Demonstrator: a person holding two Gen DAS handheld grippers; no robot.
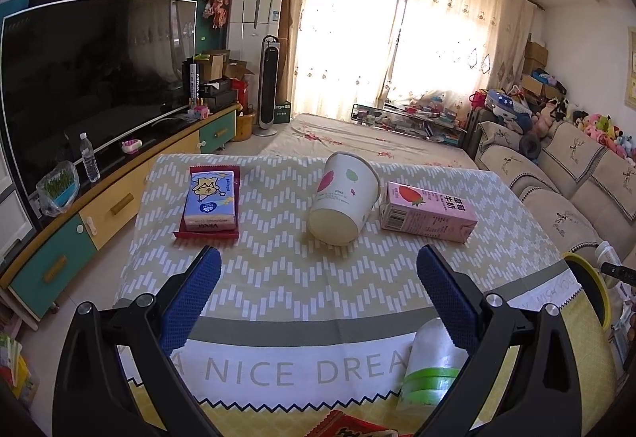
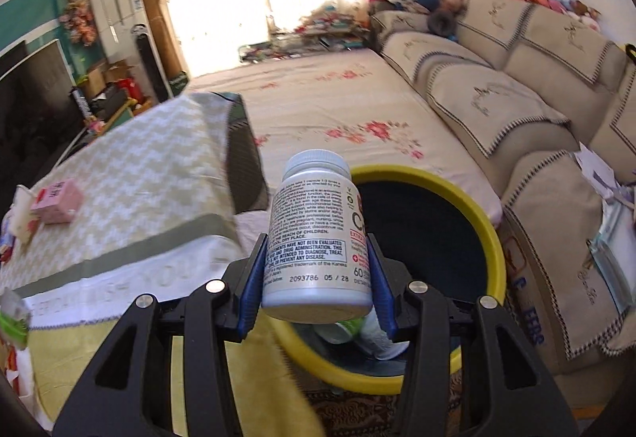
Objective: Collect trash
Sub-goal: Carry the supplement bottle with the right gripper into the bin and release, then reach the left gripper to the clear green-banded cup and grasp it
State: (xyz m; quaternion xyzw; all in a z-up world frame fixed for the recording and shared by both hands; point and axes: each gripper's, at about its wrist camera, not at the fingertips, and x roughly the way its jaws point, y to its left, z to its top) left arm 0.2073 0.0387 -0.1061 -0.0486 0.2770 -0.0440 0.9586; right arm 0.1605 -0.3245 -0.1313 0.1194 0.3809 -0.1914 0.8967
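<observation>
My right gripper (image 2: 316, 274) is shut on a white pill bottle (image 2: 318, 238), holding it upright just over the near rim of a yellow-rimmed trash bin (image 2: 493, 238); a white and green item lies inside the bin. My left gripper (image 1: 318, 278) stands open above the table (image 1: 278, 278), nothing between its blue pads. Beyond it lie a tipped paper cup (image 1: 342, 198), a pink milk carton (image 1: 427, 212) and a blue tissue pack (image 1: 212, 202) on a red wrapper. A clear bottle with a green label (image 1: 431, 369) lies by the right finger.
The bin's rim (image 1: 592, 286) shows at the table's right edge, between table and beige sofa (image 2: 516, 99). A TV (image 1: 91, 79) on a low cabinet runs along the left. A floral-covered low bed (image 2: 338, 111) lies beyond the table.
</observation>
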